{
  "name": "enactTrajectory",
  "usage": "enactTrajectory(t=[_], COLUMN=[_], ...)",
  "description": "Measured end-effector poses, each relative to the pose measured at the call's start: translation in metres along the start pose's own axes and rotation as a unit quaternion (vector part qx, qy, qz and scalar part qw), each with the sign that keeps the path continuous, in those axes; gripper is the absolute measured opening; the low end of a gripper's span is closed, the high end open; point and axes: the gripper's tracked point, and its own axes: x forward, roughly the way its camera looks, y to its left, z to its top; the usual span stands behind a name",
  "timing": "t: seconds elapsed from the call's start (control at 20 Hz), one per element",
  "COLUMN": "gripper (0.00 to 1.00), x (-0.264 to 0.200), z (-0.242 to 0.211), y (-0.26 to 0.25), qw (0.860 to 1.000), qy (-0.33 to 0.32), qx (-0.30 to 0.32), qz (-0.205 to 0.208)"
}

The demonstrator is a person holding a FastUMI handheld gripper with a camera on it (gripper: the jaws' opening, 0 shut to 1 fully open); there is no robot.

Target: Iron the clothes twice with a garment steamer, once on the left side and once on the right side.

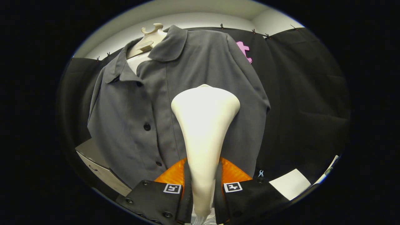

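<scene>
Tongs (203,187), meaning the hand-held gripper's two fingers, are clamped from both sides on the narrow handle of the garment steamer (204,125), whose body widens ahead of them into a broad, rounded head. Its smooth, glossy, cream-coloured shell looks rigid and probably slippery, so the tapered neck between the fingers is judged the sound place to hold; a grip nearer the head would likely slide, and the head's weight may lever against the fingers. Steamer head stands before the shirt (175,93), over the panel just beside the button placket, on the half away from the collar opening; whether it touches the cloth cannot be told. Shirt is grey, collared, with dark buttons (147,127), hung on a pale dress form (149,39) against the booth's black wall; the fabric appears thin, soft and likely to yield or swing under pressure. A pale box (95,162) sits beside the hem's lower corner.
</scene>
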Motion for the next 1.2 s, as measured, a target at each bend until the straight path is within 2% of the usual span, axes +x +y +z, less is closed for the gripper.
enactTrajectory(t=[1.2], gripper=[0.36], x=[-0.005], z=[-0.173], y=[-0.038], qw=[0.992], qy=[0.124], qx=[0.011], qz=[-0.011])
